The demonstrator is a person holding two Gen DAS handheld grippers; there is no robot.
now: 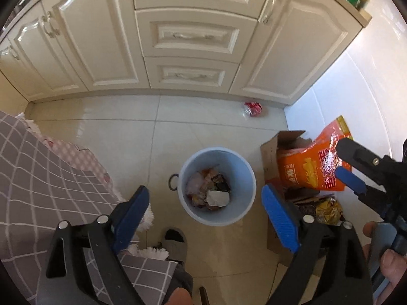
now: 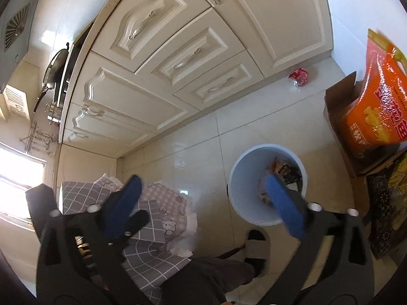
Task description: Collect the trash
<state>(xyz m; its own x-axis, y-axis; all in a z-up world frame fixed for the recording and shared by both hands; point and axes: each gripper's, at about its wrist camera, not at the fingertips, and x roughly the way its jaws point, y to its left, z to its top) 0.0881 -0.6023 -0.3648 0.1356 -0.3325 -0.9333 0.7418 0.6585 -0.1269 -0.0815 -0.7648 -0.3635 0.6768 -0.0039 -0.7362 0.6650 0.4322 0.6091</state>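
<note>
A pale blue waste bin (image 1: 245,178) (image 2: 243,193) stands on the tiled floor, holding wrappers and a crumpled white paper (image 1: 217,198). My left gripper (image 1: 204,193) hangs right above it, open, with nothing between its blue pads. My right gripper (image 2: 203,180) is open and empty too; its right finger (image 2: 282,203) overlaps the bin's mouth. In the left wrist view the right gripper (image 1: 342,157) shows at the right edge, in front of an orange bag. A crushed plastic bottle with a red label (image 1: 253,108) (image 2: 299,76) lies on the floor by the cabinet base.
Cream kitchen cabinets (image 1: 188,35) close off the far side. A cardboard box (image 1: 269,152) right of the bin holds an orange bag (image 1: 313,167) (image 2: 376,106). A grey checked cloth (image 1: 38,178) lies to the left. A person's slippered foot (image 1: 175,241) stands near the bin.
</note>
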